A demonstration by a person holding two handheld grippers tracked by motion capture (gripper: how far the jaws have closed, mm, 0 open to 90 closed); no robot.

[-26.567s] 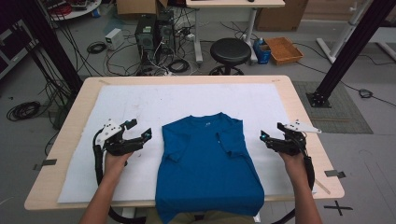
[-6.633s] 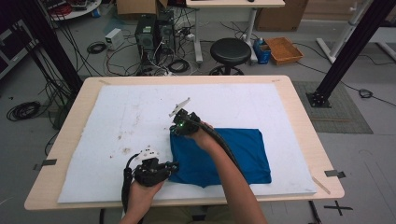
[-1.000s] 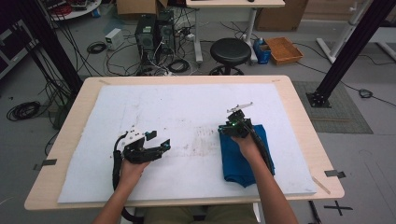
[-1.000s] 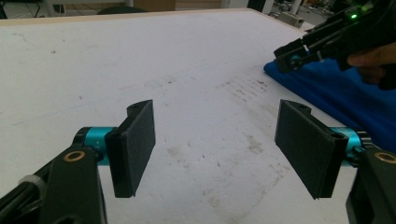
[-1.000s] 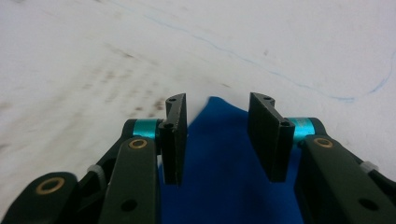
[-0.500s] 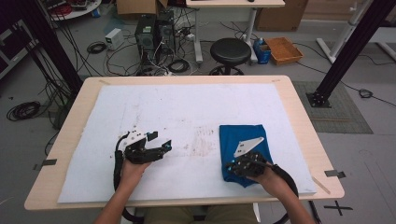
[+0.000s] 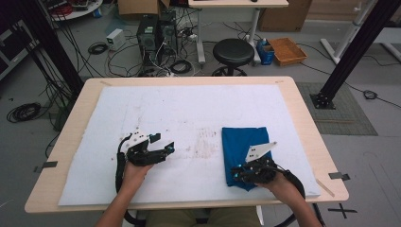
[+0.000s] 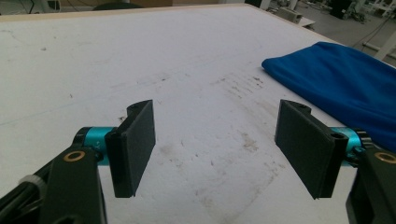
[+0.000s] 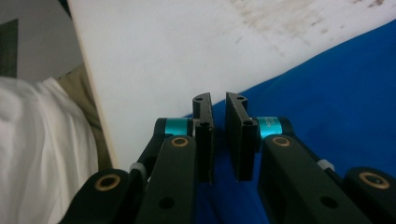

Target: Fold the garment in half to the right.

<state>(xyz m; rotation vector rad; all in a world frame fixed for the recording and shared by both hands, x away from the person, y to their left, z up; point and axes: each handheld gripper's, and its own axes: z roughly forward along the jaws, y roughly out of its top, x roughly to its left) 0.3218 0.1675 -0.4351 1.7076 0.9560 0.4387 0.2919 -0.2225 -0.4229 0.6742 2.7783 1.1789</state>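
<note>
Over the folded blue shirt [image 7: 243, 146], the right gripper [image 9: 218, 140] looks nearly closed; left gripper [image 8: 219, 149] spread.

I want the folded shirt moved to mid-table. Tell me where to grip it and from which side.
Grip the shirt at its long left edge, coming in low from the left with the open left gripper. That edge is a rounded, thick fold lying raised off the white mat, with bare mat beside it, so one jaw could probably slide under and pinch all layers together.
</note>
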